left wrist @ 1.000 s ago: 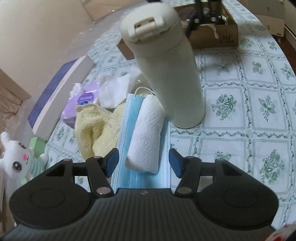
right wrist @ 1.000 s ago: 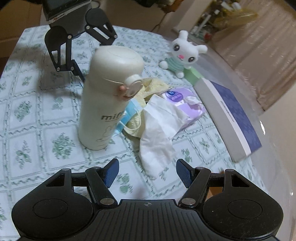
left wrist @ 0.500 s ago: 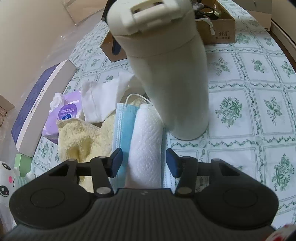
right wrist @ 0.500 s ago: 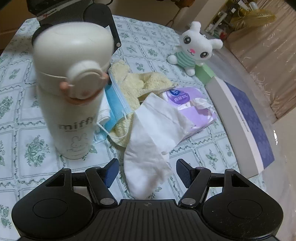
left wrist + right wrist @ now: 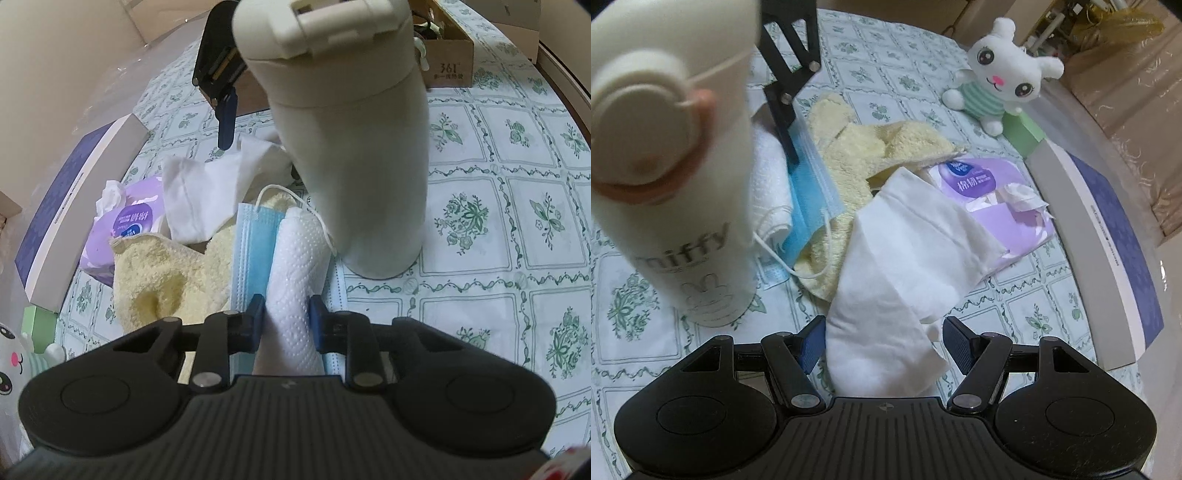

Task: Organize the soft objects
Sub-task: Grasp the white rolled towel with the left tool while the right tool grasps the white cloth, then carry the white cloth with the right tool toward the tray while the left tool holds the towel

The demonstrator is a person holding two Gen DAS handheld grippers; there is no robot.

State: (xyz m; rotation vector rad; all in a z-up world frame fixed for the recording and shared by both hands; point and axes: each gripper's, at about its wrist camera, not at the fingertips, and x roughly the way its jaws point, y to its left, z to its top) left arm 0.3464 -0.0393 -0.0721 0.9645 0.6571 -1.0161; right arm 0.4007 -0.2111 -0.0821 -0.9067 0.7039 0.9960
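- Rolled paper towel [image 5: 295, 280], white and embossed, lying lengthwise on a blue face mask [image 5: 255, 251], just beside the base of an upright cream flask [image 5: 354, 147]; pinched at its near end.
- Left gripper [image 5: 286, 325]: jaws just closing, now drawn in narrow, both blue pads pressing the roll's sides, the roll squeezed thinner between them.
- White cloth [image 5: 897, 273], loosely folded, draped from a purple tissue pack [image 5: 993, 206] down toward the right camera, its near end lying between the pads.
- Right gripper [image 5: 882, 345]: jaws standing wide, straddling that near end; left pad close against the cloth, possibly brushing it, right pad clear of it; nothing clamped.
- Yellow fluffy towel [image 5: 871, 155] bunched under the mask and cloth, next to the tissue pack.
- White plush rabbit [image 5: 1004, 70] in a striped green top, sitting by a green block at the far edge of the floral tablecloth [image 5: 879, 48].
- Long purple-and-white box [image 5: 1108, 236] along the right side.
- Cardboard box [image 5: 448, 62] behind the flask in the left view.
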